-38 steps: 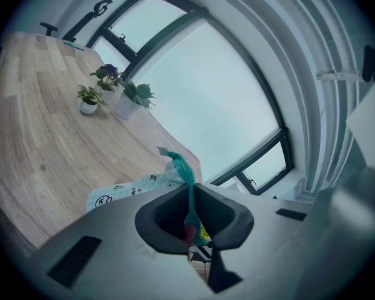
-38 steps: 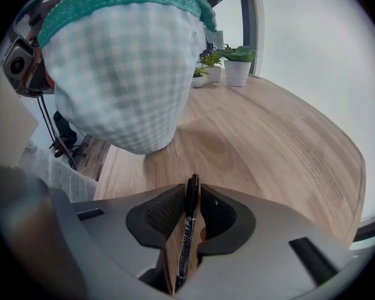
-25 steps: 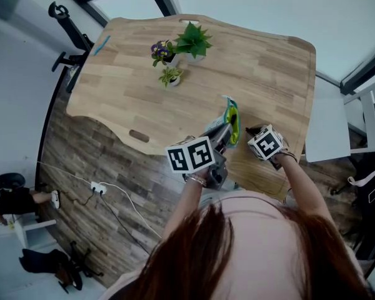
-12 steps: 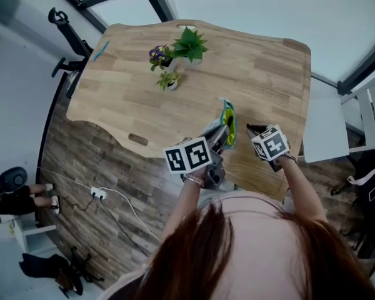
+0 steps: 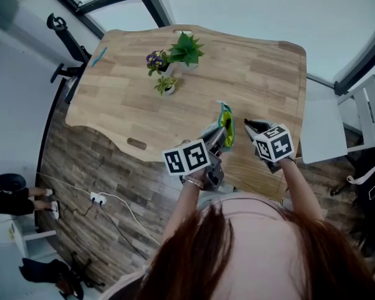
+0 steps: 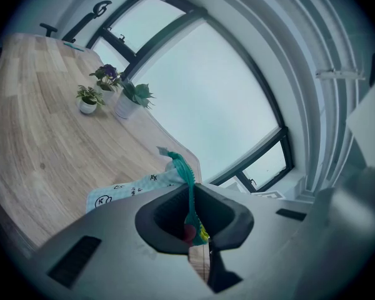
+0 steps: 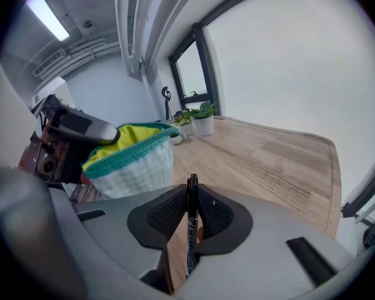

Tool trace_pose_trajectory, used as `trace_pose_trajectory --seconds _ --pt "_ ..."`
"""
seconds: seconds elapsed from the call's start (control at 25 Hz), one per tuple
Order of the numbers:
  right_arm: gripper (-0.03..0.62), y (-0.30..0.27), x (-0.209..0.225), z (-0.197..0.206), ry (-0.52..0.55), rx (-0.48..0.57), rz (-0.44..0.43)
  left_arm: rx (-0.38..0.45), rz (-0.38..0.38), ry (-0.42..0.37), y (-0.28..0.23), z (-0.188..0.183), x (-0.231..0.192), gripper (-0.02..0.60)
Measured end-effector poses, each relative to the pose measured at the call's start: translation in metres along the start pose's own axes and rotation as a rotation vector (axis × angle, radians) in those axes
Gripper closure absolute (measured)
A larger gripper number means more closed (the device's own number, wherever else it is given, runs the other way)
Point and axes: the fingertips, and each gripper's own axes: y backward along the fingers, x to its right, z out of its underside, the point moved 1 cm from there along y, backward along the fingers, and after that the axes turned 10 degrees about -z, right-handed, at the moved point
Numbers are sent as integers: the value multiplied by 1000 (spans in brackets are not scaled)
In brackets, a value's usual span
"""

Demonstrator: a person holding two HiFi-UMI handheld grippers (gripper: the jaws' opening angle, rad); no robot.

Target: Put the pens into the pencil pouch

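A pale checked pencil pouch (image 5: 226,125) with a teal zipper and yellow lining is held up above the wooden table (image 5: 256,61) near its front edge. My left gripper (image 5: 217,140) is shut on the pouch's zipper edge (image 6: 189,192), holding the mouth open. In the right gripper view the pouch (image 7: 132,158) gapes at the left, with the left gripper (image 7: 75,130) on its rim. My right gripper (image 7: 192,214) is shut on a black marker pen (image 7: 190,230) that stands upright between the jaws, to the right of the pouch. In the head view it (image 5: 253,129) hangs just right of the pouch.
Three small potted plants (image 5: 172,58) stand at the table's far side. A blue pen-like thing (image 5: 100,55) lies at the far left corner. A white stand (image 5: 337,130) is to the right of the table, and cables lie on the floor (image 5: 100,199) at left.
My right gripper has risen with the marker and rolled, coming up beside the pouch's mouth. The left gripper and pouch have kept still.
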Motion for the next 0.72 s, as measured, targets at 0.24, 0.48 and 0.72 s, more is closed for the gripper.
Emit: trace_pose_trajectory --seconds 0.24,0.48,0.72 --pt "542 12 -5 -24 -47 101 -25 1 -1 0 0 -1 0 560" --pt "542 27 -10 -50 -103 214 -60 -3 6 -2 -1 -2 2 560" --pt "542 42 -17 -75 -115 312 -90 -9 16 -1 -3 -1 4 560"
